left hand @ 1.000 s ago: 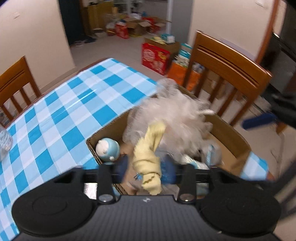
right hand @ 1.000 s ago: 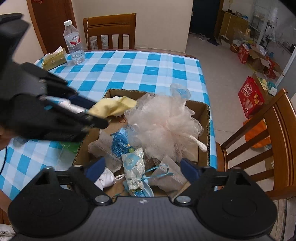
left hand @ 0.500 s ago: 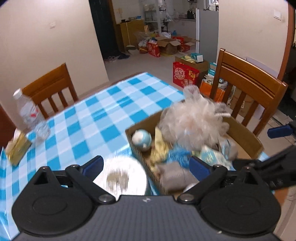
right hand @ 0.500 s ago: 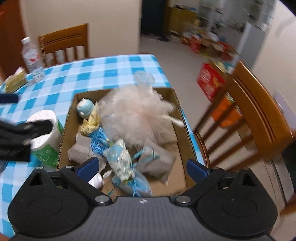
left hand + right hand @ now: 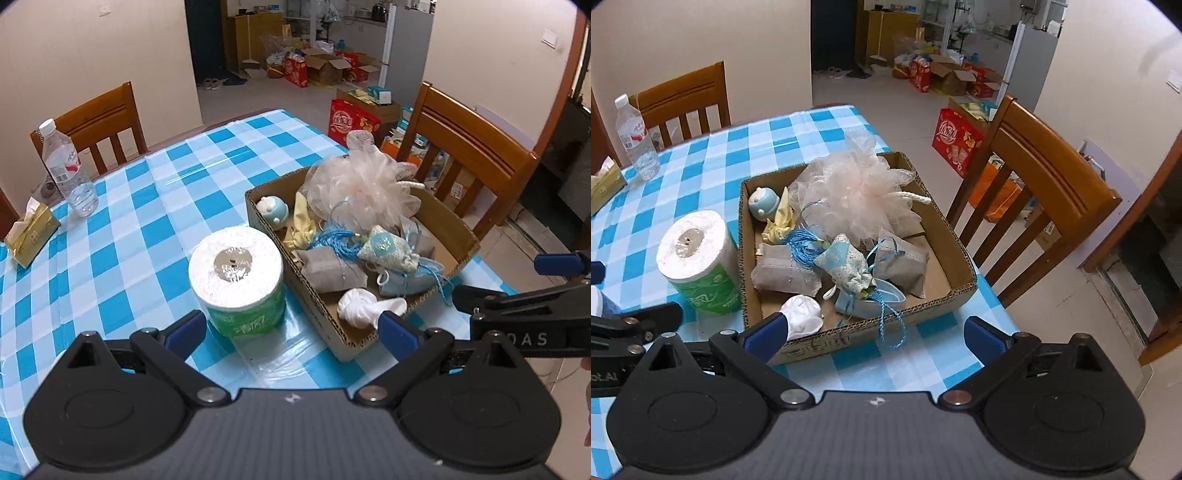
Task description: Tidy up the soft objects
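Even, soft indoor light, sharp frames, fisheye bending at edges, glare on tablecloth [image 5: 236, 155].

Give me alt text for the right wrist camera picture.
A cardboard box of soft things, topped by a pink mesh bath pouf, sits on a blue checked tablecloth beside a toilet paper roll. The right claw is open and empty.

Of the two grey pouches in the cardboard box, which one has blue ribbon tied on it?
The grey pouch nearest the chair-side wall; the other grey pouch, beside the toilet roll side, shows no ribbon.
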The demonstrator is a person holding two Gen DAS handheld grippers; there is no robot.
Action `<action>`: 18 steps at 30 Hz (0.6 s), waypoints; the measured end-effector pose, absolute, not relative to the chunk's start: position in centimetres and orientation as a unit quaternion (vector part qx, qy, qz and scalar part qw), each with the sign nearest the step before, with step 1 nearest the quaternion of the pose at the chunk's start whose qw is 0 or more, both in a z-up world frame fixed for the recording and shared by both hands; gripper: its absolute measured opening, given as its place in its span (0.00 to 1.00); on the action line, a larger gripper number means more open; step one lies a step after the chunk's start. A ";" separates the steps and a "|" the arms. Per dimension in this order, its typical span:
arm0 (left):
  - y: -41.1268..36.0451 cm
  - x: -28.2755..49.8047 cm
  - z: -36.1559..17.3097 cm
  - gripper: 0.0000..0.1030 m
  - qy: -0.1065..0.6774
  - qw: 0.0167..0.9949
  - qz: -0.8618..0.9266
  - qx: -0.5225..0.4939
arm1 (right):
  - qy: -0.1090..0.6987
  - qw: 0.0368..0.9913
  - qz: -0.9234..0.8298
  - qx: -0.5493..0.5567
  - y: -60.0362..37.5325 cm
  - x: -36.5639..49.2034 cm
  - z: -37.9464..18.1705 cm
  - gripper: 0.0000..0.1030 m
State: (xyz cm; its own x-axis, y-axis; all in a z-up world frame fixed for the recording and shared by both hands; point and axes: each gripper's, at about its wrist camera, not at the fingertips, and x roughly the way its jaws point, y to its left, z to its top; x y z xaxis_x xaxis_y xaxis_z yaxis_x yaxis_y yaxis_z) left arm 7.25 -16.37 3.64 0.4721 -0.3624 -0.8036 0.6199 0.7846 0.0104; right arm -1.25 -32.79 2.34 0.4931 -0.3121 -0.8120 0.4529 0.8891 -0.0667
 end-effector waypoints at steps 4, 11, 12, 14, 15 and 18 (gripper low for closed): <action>-16.3 6.5 4.0 0.97 0.412 0.846 -0.299 0.158 | 0.446 0.861 -0.228 0.084 -32.3 -2.1 2.7 1.00; -16.4 5.9 4.3 0.99 0.405 0.846 -0.306 0.162 | 0.445 0.858 -0.235 0.098 -32.4 -2.8 2.5 1.00; -16.4 5.9 4.3 0.99 0.405 0.847 -0.303 0.161 | 0.445 0.858 -0.235 0.099 -32.4 -2.8 2.4 1.00; -16.4 6.0 4.3 0.99 0.406 0.845 -0.307 0.162 | 0.445 0.858 -0.236 0.100 -32.5 -2.8 2.4 1.00; -16.3 6.0 4.3 0.99 0.408 0.845 -0.306 0.163 | 0.446 0.857 -0.236 0.100 -32.5 -2.8 2.3 1.00; -16.4 6.0 4.3 0.99 0.411 0.845 -0.301 0.165 | 0.447 0.857 -0.236 0.101 -32.5 -2.7 2.3 1.00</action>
